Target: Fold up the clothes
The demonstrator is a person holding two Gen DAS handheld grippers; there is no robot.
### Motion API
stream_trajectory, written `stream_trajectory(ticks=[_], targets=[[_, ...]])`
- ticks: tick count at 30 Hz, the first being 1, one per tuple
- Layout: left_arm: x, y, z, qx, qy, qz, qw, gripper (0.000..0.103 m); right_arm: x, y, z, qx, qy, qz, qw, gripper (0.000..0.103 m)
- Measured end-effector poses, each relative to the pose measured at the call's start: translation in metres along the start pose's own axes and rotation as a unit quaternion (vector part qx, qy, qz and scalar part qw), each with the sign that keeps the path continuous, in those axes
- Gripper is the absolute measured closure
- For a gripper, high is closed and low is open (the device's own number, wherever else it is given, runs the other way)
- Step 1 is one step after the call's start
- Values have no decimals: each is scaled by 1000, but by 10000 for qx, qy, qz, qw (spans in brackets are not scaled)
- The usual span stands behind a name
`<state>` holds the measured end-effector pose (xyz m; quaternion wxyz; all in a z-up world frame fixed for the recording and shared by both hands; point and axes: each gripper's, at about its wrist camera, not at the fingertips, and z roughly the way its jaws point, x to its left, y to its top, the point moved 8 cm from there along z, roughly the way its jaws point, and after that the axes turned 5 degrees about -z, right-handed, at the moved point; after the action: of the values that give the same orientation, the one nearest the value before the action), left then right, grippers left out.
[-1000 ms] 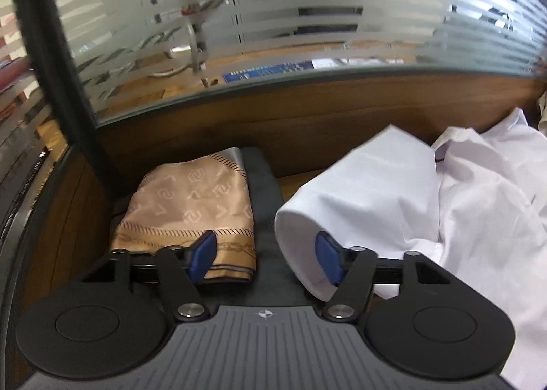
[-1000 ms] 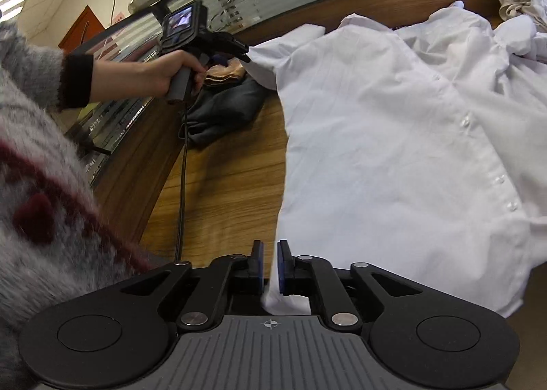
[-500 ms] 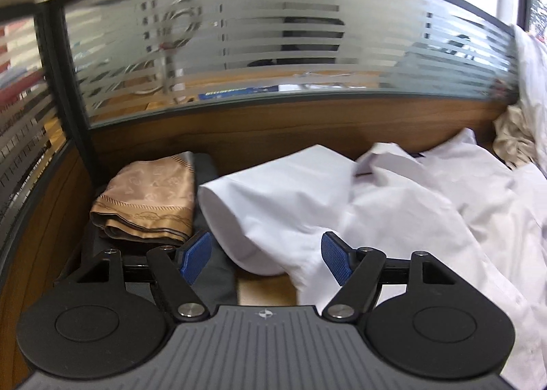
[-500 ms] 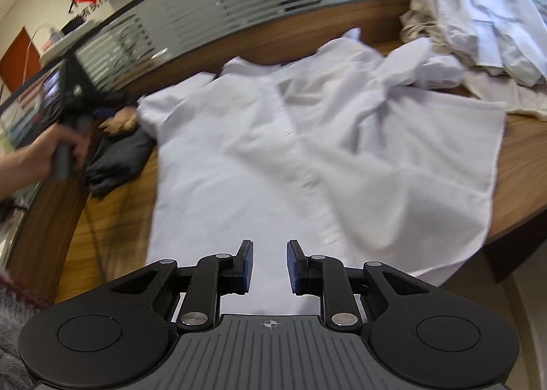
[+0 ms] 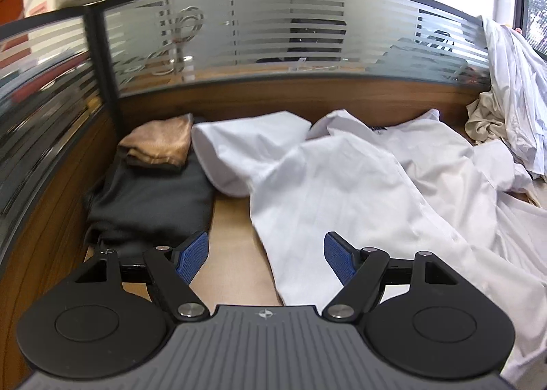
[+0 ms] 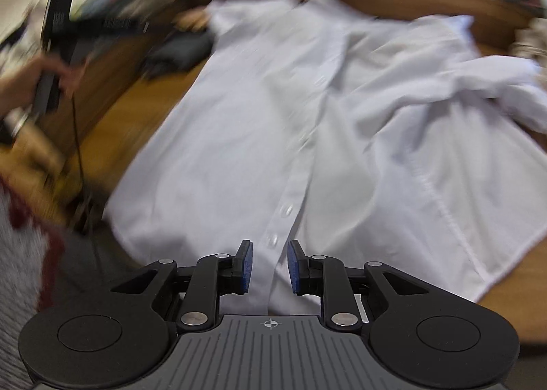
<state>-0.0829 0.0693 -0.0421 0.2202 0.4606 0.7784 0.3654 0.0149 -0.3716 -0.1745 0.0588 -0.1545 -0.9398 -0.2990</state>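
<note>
— White button-up cotton shirt [image 6: 307, 123] lies spread across the wooden desk [image 5: 236, 253], buttons up.
— And the grippers?
— Left gripper [image 5: 266, 256] is opening wide, gripping nothing. Right gripper [image 6: 270, 265] hovers over the near hem, slightly parted, pads clear of the cloth.

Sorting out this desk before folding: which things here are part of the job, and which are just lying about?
Job:
white shirt
left tool, jaws opening, nothing between them
right tool, open

Lying about:
tan folded cloth
dark garment
heap of pale clothes
</note>
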Motion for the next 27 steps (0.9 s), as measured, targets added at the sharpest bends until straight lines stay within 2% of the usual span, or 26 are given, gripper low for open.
stream_trajectory(ticks=[5,9,15,17,18,19,22,27], targets=[[-17,-35,-38,36,163,-32,9999,23,7,-18,28,553,681,-507,9949,79],[-35,-59,-57,127,127,-30,9998,22,8,-24,45,658,692,-633,9934,79],[-64,-82,-72,289,-48,53,9996,22,6,-23,60,594,653,-313,9956,80],[-73,-83,-70,392,-238,-34,9989,21,8,-24,63,559,683,-291,9957,82],[-79,-84,-70,471,-378,-100,9981,20,9,-24,64,537,671,-271,9959,98],[-85,-85,-70,527,-532,-167,9971,19,9,-24,63,511,641,-244,9963,101],[-104,-87,-67,675,-900,-277,9933,19,10,-18,55,311,689,-75,9971,101],[-134,-97,-67,812,-1337,152,9876,19,14,-2,40,-19,806,226,9965,101]])
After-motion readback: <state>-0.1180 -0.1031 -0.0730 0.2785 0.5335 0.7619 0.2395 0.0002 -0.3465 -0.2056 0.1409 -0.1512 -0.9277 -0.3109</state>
